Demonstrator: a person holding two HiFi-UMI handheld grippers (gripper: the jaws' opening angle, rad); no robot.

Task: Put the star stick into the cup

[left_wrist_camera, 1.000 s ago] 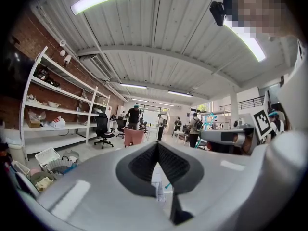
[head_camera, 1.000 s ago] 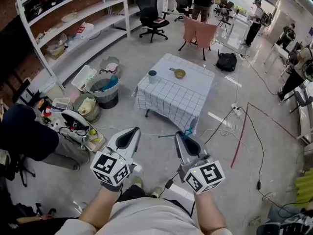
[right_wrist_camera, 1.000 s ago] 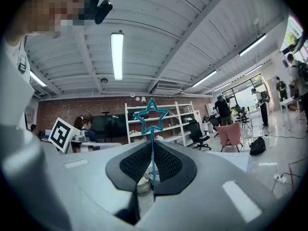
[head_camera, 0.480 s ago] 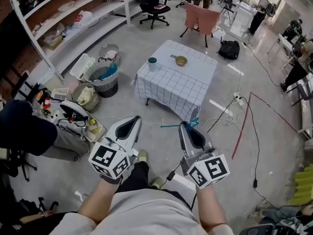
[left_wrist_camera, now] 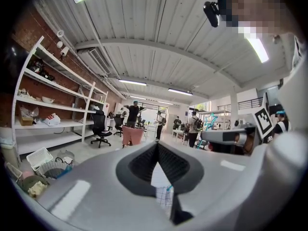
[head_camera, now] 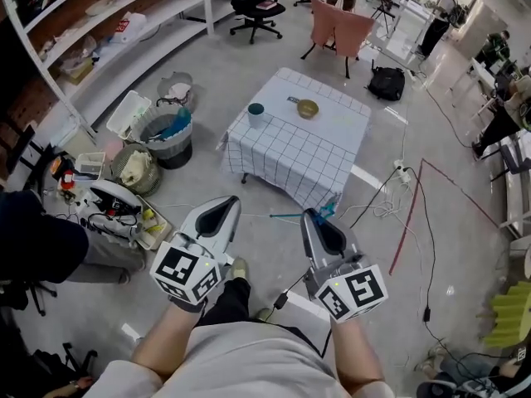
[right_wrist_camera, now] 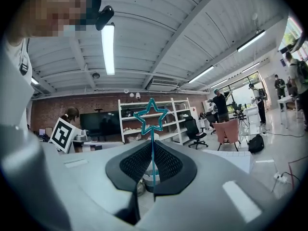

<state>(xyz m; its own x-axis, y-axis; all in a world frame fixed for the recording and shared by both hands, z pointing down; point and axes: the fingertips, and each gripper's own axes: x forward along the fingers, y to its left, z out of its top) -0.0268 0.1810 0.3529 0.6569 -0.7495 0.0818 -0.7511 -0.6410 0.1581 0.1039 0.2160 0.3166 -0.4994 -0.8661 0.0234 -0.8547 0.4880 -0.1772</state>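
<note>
In the head view the white cup [head_camera: 256,114] with a dark rim stands near the left corner of the checked-cloth table [head_camera: 292,157], well ahead of both grippers. My right gripper [head_camera: 315,219] is shut on the teal star stick [head_camera: 327,208], whose thin shaft pokes out to the left. In the right gripper view the star stick [right_wrist_camera: 151,115] rises out of the shut right gripper [right_wrist_camera: 153,179], its star outline above the jaws. My left gripper [head_camera: 219,212] is held beside it, shut and empty. Seen from its own camera, the left gripper [left_wrist_camera: 158,149] has nothing between its pads.
A yellow-brown bowl [head_camera: 308,107] sits on the table behind the cup. Full bins [head_camera: 168,137] and clutter lie left of the table, below white shelves [head_camera: 99,36]. A seated person [head_camera: 37,243] is at my left. Cables [head_camera: 419,214] trail across the floor on the right.
The whole view has shifted a little as I walk; the table sits slightly nearer. Both grippers keep the same pose, the right one still holding the star stick.
</note>
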